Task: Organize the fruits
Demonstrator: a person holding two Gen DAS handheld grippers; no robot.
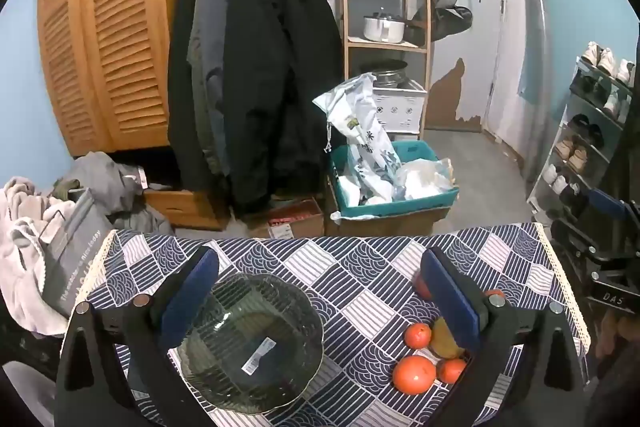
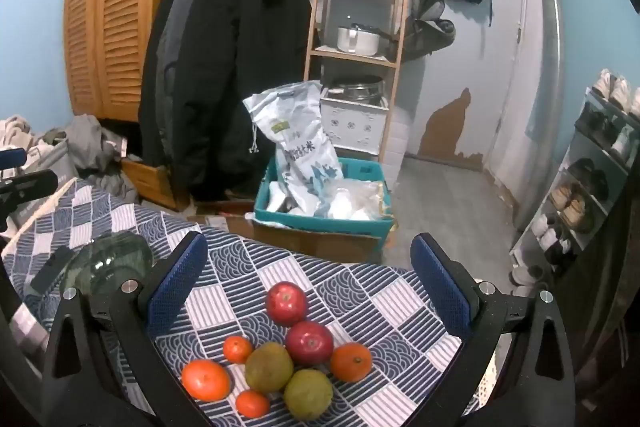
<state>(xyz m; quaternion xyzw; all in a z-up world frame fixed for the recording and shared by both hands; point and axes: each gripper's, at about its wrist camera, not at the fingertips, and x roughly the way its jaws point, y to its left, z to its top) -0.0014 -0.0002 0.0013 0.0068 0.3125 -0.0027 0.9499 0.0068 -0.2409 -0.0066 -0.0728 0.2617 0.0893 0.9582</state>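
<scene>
Nearest the lens, the right tongs (image 2: 308, 287) are held wide apart, empty, angled down over the fruit pile so that a piece can be straddled. Catalogued between their fingers on the patterned counter (image 2: 400, 303): 2 red apples (image 2: 286, 303), 4 oranges of mixed size (image 2: 206, 379), 2 green-brown pears (image 2: 269, 367); 8 pieces, clustered touching, none yet sorted. The left tongs (image 1: 320, 291) are likewise spread wide and empty, poised above a ribbed glass bowl (image 1: 250, 345), which is judged the intended receptacle, being set well apart from the fruit at the counter's left. 1 bowl is counted, a price label left on it. Beyond the counter, 1 teal crate (image 2: 360, 223) with a rice sack (image 2: 296, 143) is noted on the floor.
</scene>
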